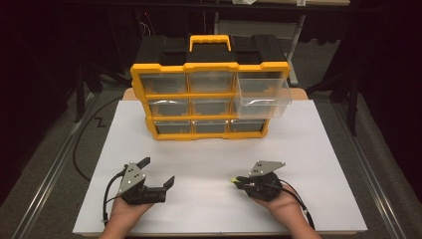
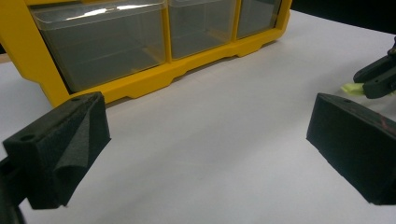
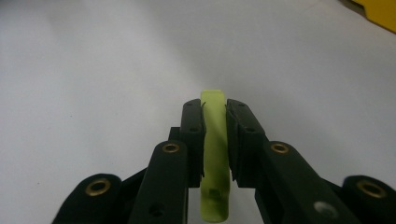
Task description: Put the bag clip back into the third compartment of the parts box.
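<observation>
Right gripper (image 1: 235, 181): we see its jaws pressed onto a thin yellow-green strip (image 3: 215, 154), which pokes out just past the tips; a hand (image 1: 286, 199) holds it low over the near right of the board.
Left gripper (image 1: 160, 172): we find the jaws spread wide with nothing between them, held at the near left.
White board (image 1: 219, 149): it covers the table; we see bare white beneath both grippers.
Drawer organiser (image 1: 209, 94): yellow frame, black top, yellow handle, clear drawers in three rows, standing at the far middle of the board.
Open drawer (image 1: 261, 94): top right one, pulled out towards us; we cannot tell its contents.
Room: dark around the table; grey floor and metal rails (image 1: 47, 184) run along both sides.
</observation>
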The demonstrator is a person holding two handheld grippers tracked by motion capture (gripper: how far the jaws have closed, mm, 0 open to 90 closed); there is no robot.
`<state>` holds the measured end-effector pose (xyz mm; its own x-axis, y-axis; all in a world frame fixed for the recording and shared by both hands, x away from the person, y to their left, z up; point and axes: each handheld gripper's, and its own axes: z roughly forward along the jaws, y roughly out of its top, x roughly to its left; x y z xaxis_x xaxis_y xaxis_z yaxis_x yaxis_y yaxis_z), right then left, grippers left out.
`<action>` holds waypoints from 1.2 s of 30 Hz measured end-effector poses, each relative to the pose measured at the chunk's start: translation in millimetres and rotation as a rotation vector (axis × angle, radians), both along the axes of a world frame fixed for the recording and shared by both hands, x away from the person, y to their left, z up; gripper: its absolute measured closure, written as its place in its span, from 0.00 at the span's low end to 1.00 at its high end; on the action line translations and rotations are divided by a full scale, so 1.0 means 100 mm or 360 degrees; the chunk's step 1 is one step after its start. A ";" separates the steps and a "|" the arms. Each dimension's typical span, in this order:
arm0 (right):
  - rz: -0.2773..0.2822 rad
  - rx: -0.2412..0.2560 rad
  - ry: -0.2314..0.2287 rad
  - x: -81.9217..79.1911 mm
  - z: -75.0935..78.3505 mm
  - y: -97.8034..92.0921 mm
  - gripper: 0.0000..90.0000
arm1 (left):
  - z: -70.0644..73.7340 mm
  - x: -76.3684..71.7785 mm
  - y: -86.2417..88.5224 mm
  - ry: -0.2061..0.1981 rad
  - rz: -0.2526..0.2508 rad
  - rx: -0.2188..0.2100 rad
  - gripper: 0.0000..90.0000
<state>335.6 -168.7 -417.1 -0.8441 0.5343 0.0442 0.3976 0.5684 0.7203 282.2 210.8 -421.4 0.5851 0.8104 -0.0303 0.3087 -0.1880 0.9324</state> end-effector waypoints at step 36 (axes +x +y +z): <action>0.0199 -0.0577 0.0291 0.10 0.56 -0.27 0.88 | 0.00 0.00 -0.03 -0.0028 -0.0029 0.0009 0.01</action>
<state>345.1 -196.1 -361.1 -0.8991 0.4369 0.0274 0.4122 0.8239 0.3889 282.3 208.0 -421.1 0.6003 0.7997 -0.0154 0.2887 -0.1987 0.9366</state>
